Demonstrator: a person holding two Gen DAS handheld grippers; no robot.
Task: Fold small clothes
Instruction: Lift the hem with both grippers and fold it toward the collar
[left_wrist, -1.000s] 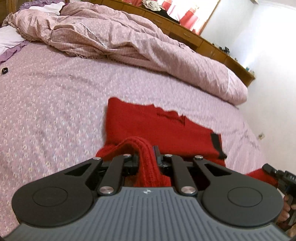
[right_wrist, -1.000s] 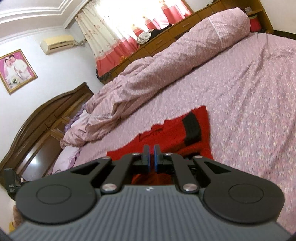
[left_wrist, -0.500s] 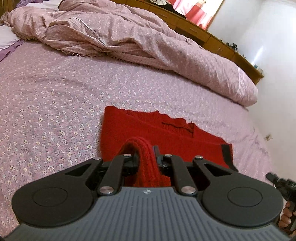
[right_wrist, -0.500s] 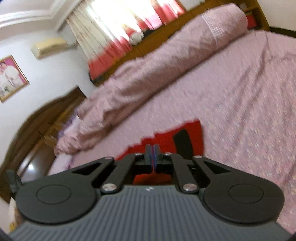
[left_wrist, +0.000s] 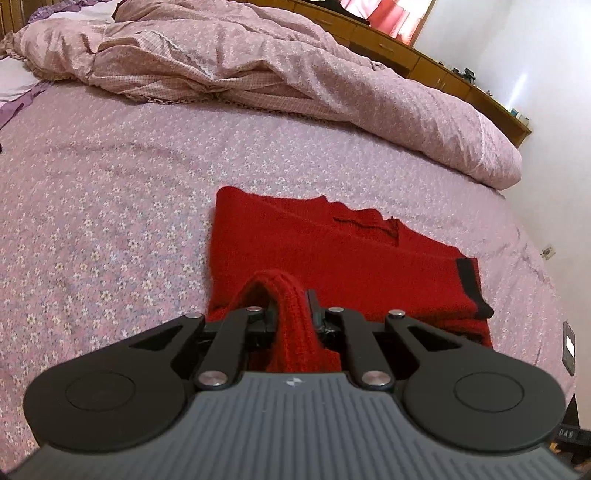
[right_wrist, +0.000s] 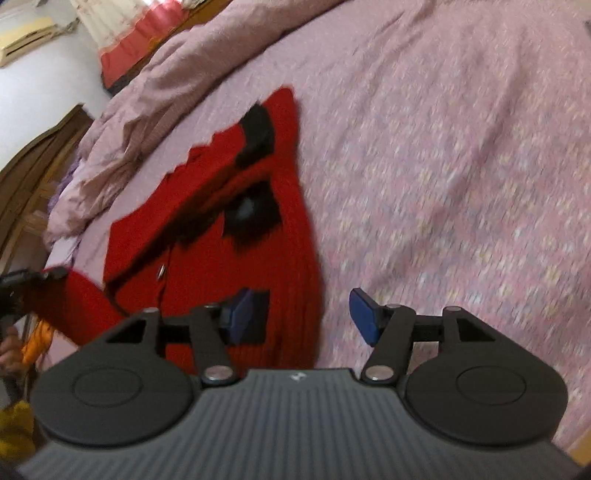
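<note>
Left wrist view. Fingers (left_wrist: 275, 314) of left gripper (left_wrist: 292, 310): clamped on a ribbed red fold of the red sweater (left_wrist: 332, 258), bottom centre of frame. Sweater body: spread flat on the flowered bedsheet (left_wrist: 110, 206), centre to right of centre; neckline toward the upper edge, black trim (left_wrist: 466, 277) at its right edge. Rumpled duvet (left_wrist: 258, 74): across the top of frame, apart from the garment.

Right wrist view, blurred. Fingers (right_wrist: 364, 319) of right gripper (right_wrist: 301, 314): apart, just been opening; sweater's right edge below the gap, no pad pressing on it. Sweater (right_wrist: 207, 240): left and centre of frame, black patches (right_wrist: 255, 136) near its top. Left gripper (right_wrist: 22, 284): far left edge, red knit trailing from it.

Progress, as judged: one side released onto the bed, the other fold not yet laid down; further folds and squaring likely left.
</note>
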